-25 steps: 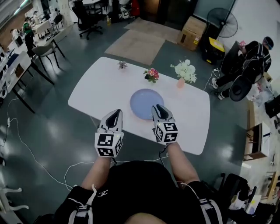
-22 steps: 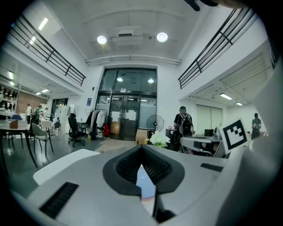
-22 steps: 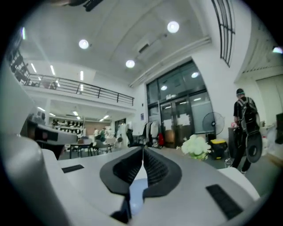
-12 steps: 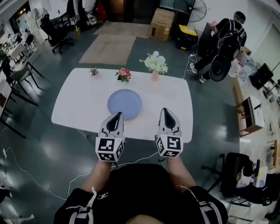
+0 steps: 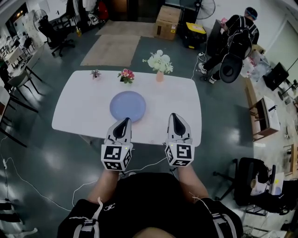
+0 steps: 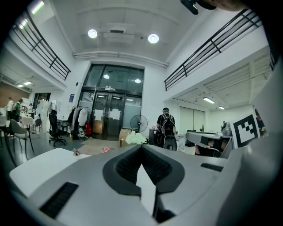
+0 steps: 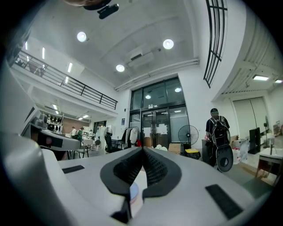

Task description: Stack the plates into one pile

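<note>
A light blue plate (image 5: 128, 106) lies flat near the middle of the white table (image 5: 79, 111); I cannot tell whether it is one plate or a pile. My left gripper (image 5: 125, 120) hovers at the table's near edge, just short of the plate, shut and empty. My right gripper (image 5: 174, 115) is level with it further right, also shut with nothing held. In the left gripper view the jaws (image 6: 141, 145) meet at the tip. In the right gripper view the jaws (image 7: 142, 150) meet too, and a sliver of the blue plate (image 7: 134, 193) shows below them.
Along the table's far edge stand a small plant (image 5: 95, 73), pink flowers (image 5: 125, 75) and white flowers in a pink vase (image 5: 159, 62). Beyond are a cardboard box (image 5: 166, 22), a standing fan (image 5: 205, 7) and a person with a backpack (image 5: 235, 35). Office chairs and desks stand at the left.
Both grippers have drawn back from the plate toward the table's near edge. The right one, earlier at the plate's right rim, is now off it. The head view has shifted.
</note>
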